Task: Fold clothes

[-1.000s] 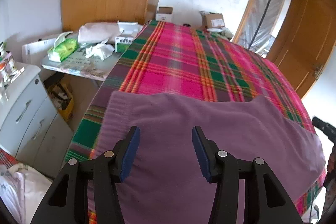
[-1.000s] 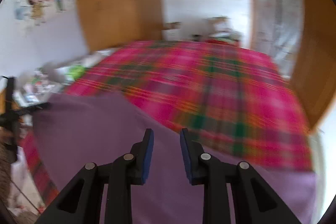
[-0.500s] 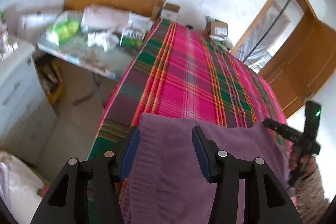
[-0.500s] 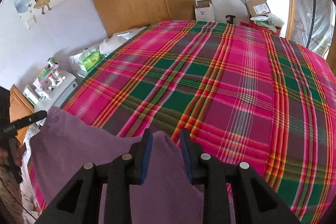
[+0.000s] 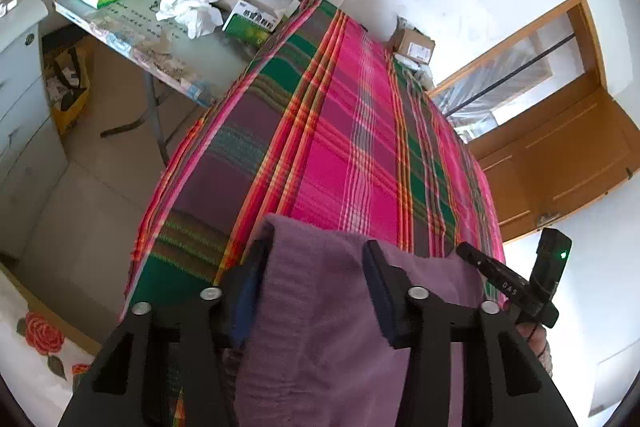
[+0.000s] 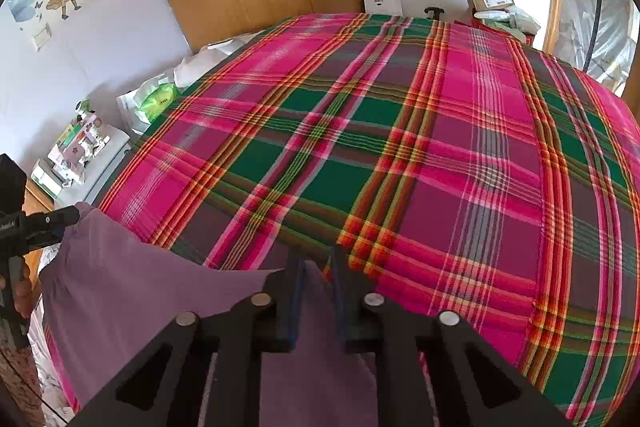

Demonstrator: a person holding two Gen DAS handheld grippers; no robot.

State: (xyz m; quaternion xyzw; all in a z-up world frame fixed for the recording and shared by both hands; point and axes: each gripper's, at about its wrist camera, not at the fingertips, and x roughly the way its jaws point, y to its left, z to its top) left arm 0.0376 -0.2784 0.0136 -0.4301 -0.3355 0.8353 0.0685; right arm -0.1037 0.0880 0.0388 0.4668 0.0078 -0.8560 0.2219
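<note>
On the plaid bed [image 6: 440,147], both grippers, left gripper [image 5: 316,279] and right gripper [image 6: 316,291], have just been closing and now pinch the purple garment's [image 5: 320,347] far edge; folding has barely begun.

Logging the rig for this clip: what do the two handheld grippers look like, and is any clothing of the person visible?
Both are matte black, angular, with triangular cut-outs and silver round pivot pins. The left gripper and right gripper have dark blue finger pads. Seen from the left wrist, the right unit carries white lettering and a black box with a green light. A speckled pinkish sleeve shows.
</note>
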